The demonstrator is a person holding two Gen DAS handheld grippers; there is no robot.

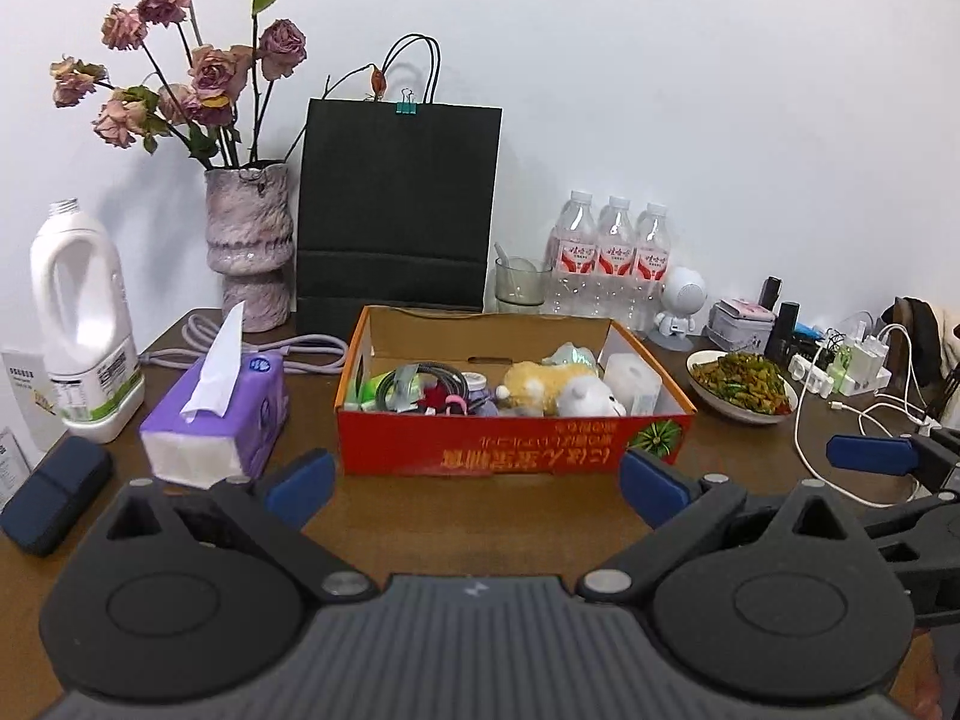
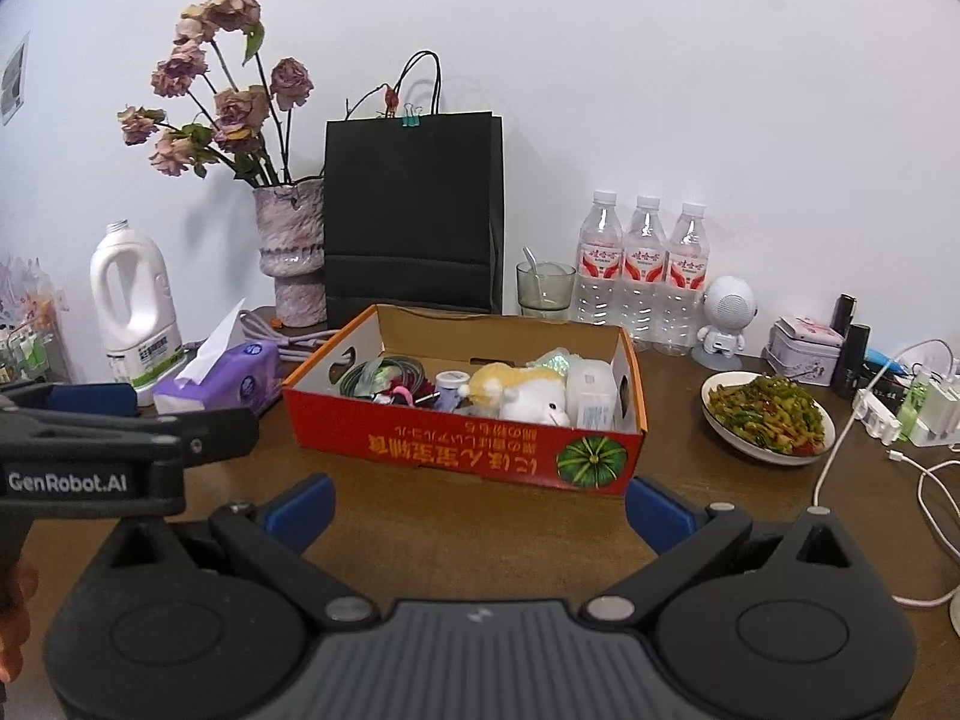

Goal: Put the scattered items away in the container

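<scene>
Left gripper [image 1: 477,483] is hovering wide and empty before the red box [image 1: 510,450], which is holding a plush toy [image 1: 561,390] and cables. Right gripper [image 2: 480,510] is likewise gaping empty before the box [image 2: 456,450], left of the food plate [image 2: 768,414].

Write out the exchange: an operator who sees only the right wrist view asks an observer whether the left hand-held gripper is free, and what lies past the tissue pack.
Operator: I see the left hand-held gripper only side-on. Is it open?
Observer: Yes. Its fingers stand wide apart with nothing between them.
Operator: That tool blocks my view beyond the tissue pack. Is anything there?
Observer: A dark blue case lies flat to the left of the pack, apart from it.
</scene>
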